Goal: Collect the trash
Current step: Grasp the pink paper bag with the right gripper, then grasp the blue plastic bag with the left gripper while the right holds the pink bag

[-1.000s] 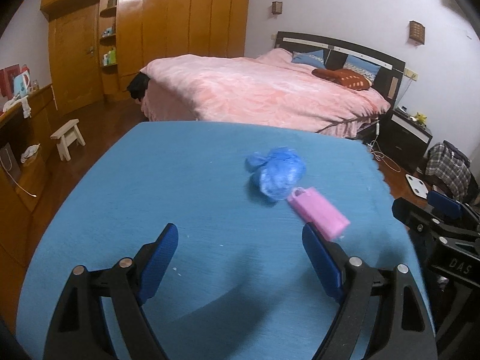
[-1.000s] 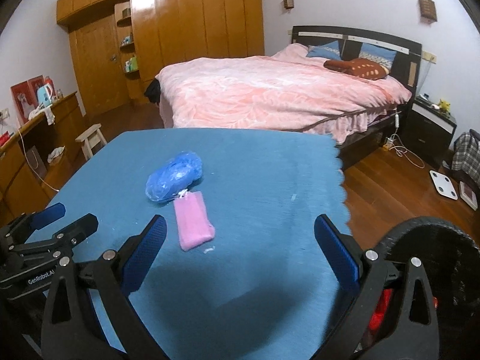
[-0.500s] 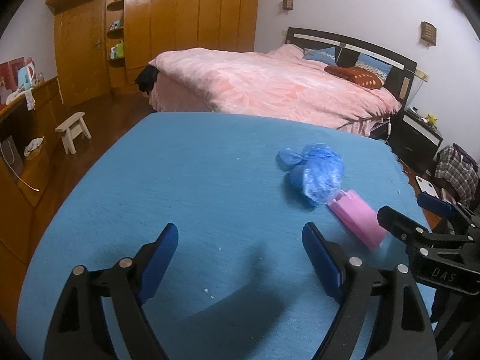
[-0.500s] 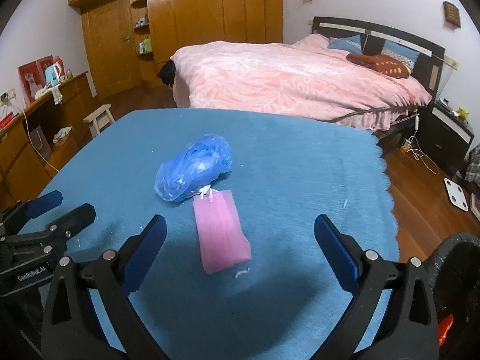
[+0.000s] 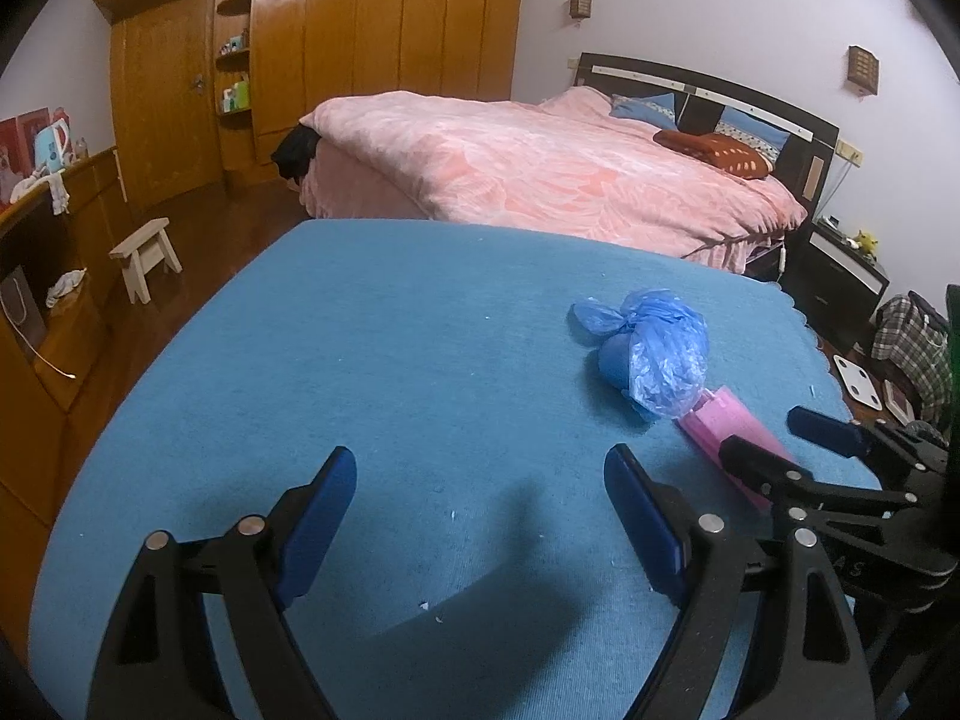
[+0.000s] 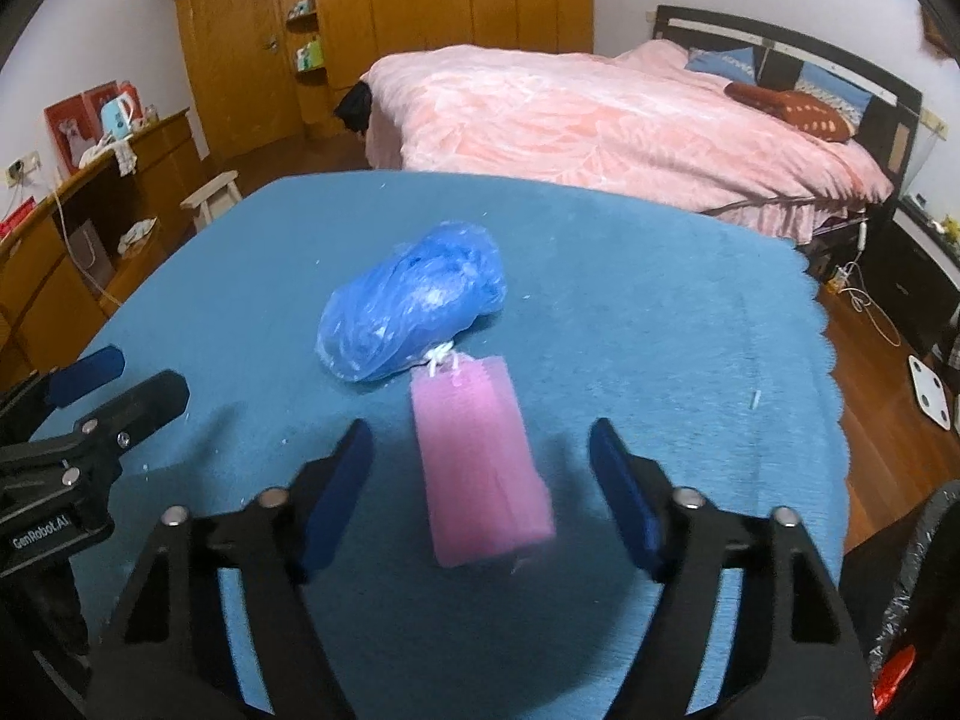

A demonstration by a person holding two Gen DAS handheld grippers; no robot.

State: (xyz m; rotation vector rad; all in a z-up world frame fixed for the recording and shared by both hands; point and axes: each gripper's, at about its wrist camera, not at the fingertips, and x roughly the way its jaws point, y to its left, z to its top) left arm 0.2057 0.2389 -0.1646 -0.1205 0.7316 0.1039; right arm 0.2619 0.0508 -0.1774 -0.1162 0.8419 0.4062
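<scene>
1. Ahead of both my grippers, past the table's far edge, I see the pink-quilted bed [image 5: 540, 174] and, to its left, the wooden wardrobe [image 5: 312, 54].
2. The blue cloth-covered table [image 5: 372, 360] spreads under both tools; I have each one aimed forward and tilted down over it.
3. At the lower right of my right wrist view, beside that tool, I see the rim of a black bin [image 6: 918, 588] with something red inside.
4. My right gripper [image 6: 480, 498] sits low over the cloth with its jaws spread wide and nothing clamped; the blue pads [image 6: 336, 498] flank the trash without touching it.
5. My left gripper [image 5: 480, 522] is likewise wide open and holds nothing, with only bare cloth between its fingers; the right tool sits just off its right side, pointing forward.
6. The blue plastic bag [image 6: 414, 309], bunched and knotted, lies on the cloth just ahead and slightly left of my right tool; from my left tool it is ahead and to the right.
7. The pink packet [image 6: 480, 468] lies lengthwise between my right gripper's open jaws, its far end touching the blue bag; a white tie shows at that end.
</scene>
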